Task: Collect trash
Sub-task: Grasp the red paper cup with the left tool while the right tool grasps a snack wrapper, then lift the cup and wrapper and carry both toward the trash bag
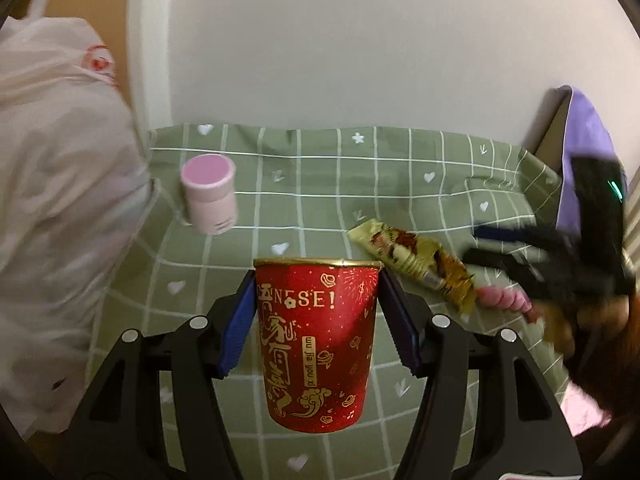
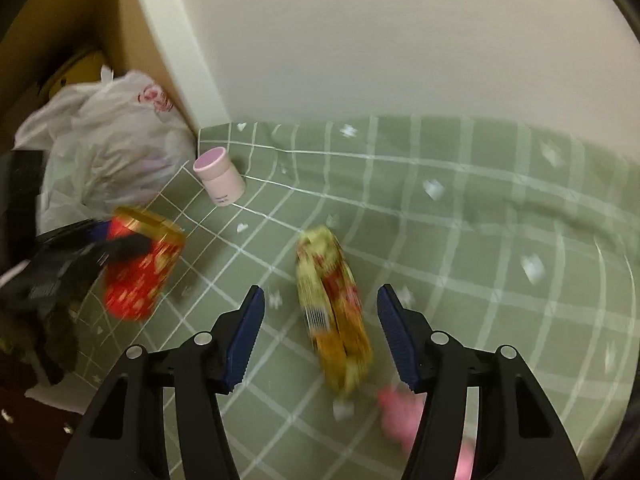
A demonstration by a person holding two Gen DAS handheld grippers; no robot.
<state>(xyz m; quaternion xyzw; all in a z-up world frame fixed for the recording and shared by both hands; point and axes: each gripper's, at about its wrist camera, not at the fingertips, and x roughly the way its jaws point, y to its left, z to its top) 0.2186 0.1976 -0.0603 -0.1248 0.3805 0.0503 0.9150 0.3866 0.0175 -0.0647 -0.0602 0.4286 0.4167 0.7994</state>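
Clearly the red paper cup (image 1: 316,344), printed with gold characters, clouds and fireworks and edged with a gold rim, sits upright between the blue pads of the left tool (image 1: 318,324), which press on its sides just under the rim, so that tool is gripping the cup above the green checked cloth (image 1: 320,184) on the counter. Just to its right lies a crumpled gold snack wrapper (image 1: 416,264) with red and brown print, and touching the wrapper's near end is a small pink spiral piece (image 1: 506,300). From the right wrist view the right tool (image 2: 320,336) has its jaws spread, the wrapper lying lengthwise between the pads with gaps on both sides, nothing gripped. A pale pink cylindrical container (image 1: 210,196) stands farther back near the cloth's left edge, well apart from the cup. Beyond that edge bulges a white plastic bag (image 1: 56,184) with a red logo. A purple cloth (image 1: 584,152) lies at the far right.
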